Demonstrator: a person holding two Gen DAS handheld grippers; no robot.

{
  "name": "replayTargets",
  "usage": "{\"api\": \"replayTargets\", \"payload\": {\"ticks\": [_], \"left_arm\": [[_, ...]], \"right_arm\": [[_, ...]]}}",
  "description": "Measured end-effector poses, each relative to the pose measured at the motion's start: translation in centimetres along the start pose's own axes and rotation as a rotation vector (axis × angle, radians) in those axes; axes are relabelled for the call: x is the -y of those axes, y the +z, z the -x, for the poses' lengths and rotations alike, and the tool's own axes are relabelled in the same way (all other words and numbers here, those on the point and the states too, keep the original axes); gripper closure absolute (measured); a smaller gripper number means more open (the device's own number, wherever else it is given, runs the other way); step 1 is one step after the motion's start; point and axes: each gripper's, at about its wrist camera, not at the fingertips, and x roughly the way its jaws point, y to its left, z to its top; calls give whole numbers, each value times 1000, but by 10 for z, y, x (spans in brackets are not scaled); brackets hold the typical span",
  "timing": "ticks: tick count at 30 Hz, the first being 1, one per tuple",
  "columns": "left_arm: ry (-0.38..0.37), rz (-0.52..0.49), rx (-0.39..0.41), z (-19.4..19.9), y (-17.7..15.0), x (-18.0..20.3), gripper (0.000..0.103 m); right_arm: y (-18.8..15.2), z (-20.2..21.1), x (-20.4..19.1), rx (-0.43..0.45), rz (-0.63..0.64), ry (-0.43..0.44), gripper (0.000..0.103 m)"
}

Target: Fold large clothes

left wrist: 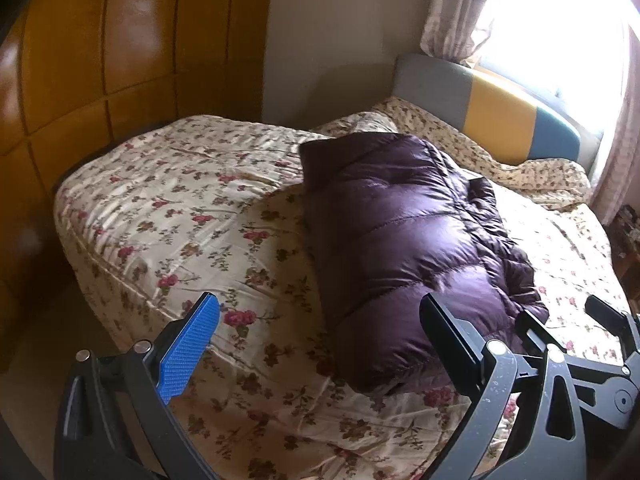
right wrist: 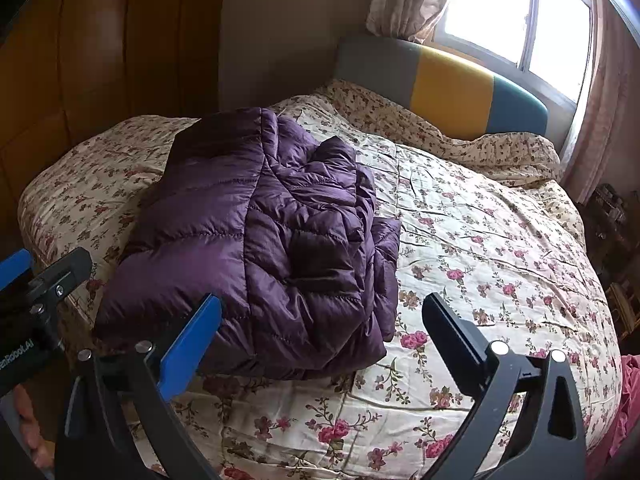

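A purple quilted down jacket (left wrist: 404,240) lies folded into a thick long bundle on the floral bedspread (left wrist: 168,208). In the right wrist view the jacket (right wrist: 256,240) shows its layered, crumpled edge toward the right. My left gripper (left wrist: 320,312) hangs open just short of the bundle's near end, nothing between its blue and black fingers. My right gripper (right wrist: 322,312) is open too, wide, above the bedspread (right wrist: 480,248) at the jacket's near right corner, holding nothing. The right gripper's body shows at the lower right of the left wrist view.
A headboard (right wrist: 452,88) in grey, yellow and teal stands at the bed's far end under a bright window (right wrist: 520,20) with curtains. A wooden wardrobe (left wrist: 100,60) lines the left side. A rumpled floral sheet (right wrist: 500,152) lies by the headboard. Pink cloth (right wrist: 628,400) shows at the right edge.
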Motion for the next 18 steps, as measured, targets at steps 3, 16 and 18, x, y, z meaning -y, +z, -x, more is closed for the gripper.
{"api": "replayTargets", "payload": {"ticks": [3,16,18], "left_arm": [[16,-6,10,1,-1,1,4],[27,1,19,3,-2,1,4],[34,-8,24,4,-2,3,4]], "right_arm": [[-1,1,1,3,-6,0,3],[-5,2,-1,6,5,13,3],[-5,2,0,5,0,12,3]]}}
